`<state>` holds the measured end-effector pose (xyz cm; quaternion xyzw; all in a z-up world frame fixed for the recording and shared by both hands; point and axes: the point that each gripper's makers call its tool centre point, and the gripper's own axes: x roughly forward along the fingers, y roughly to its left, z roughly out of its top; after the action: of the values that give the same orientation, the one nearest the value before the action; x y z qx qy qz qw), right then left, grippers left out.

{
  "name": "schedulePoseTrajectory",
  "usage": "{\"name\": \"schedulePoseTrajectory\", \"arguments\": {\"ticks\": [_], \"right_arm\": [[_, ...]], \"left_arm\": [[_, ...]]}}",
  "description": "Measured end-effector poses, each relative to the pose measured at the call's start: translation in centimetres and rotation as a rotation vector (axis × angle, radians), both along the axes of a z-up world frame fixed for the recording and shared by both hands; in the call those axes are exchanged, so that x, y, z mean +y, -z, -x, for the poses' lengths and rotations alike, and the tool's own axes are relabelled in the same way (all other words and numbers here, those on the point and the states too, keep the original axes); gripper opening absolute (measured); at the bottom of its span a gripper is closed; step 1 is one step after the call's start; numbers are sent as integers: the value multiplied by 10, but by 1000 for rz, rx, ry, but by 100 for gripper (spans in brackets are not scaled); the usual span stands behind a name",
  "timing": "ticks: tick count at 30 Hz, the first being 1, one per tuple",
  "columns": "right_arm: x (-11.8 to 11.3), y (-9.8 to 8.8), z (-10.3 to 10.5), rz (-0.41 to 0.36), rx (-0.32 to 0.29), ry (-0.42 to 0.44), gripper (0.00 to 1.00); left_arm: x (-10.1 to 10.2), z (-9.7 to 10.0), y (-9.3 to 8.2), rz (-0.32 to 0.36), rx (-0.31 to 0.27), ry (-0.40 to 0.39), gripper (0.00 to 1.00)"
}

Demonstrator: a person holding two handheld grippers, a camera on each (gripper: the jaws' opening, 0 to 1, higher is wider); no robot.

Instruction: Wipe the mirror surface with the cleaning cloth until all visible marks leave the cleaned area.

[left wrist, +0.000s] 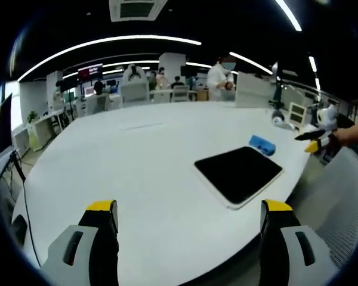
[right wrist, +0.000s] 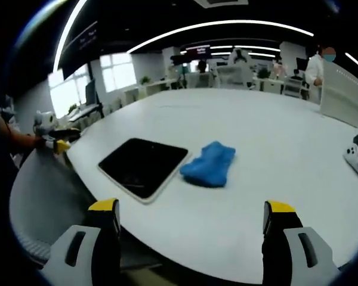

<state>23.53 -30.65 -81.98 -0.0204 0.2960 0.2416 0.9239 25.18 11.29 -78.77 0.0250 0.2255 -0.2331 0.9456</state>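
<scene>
Right gripper view: the mirror (right wrist: 144,166), a dark rectangular slab with a pale frame, is seen lying flat near the rounded edge of the white bench (right wrist: 286,179), and the blue cleaning cloth (right wrist: 209,164) is seen crumpled just beside its right side, whether touching the frame cannot be told. The right tongs (right wrist: 192,229) are held wide open and empty, above the near edge of the bench and well apart from both things. At the left of this view the left tongs (right wrist: 64,143) are seen past the bench edge, held by a hand. In the left gripper view the mirror (left wrist: 239,173) is seen on the bench (left wrist: 137,173) with the cloth (left wrist: 262,144) beyond its far corner. The left tongs (left wrist: 189,226) are likewise spread open with nothing between them. The right tongs (left wrist: 314,142) are seen at the right, off the bench edge. Desks, chairs and people are seen in the background.
</scene>
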Motion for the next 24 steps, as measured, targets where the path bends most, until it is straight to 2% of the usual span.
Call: {"name": "schedulePoseTrajectory", "arguments": {"ticks": [4, 7, 12, 16, 24], "right_arm": [[-3, 1, 0, -14, 6, 25, 100], [-7, 5, 0, 43, 3, 20, 100], [-5, 9, 2, 36, 19, 28, 100], [-6, 17, 8, 61, 42, 43, 100], [5, 25, 7, 86, 75, 31, 100]], "left_arm": [[-3, 1, 2, -10, 3, 19, 100], [-4, -1, 1, -13, -2, 26, 100], [-3, -6, 0, -13, -9, 30, 100], [-5, -8, 0, -7, -9, 39, 100], [-6, -10, -5, -6, -38, 49, 99]]}}
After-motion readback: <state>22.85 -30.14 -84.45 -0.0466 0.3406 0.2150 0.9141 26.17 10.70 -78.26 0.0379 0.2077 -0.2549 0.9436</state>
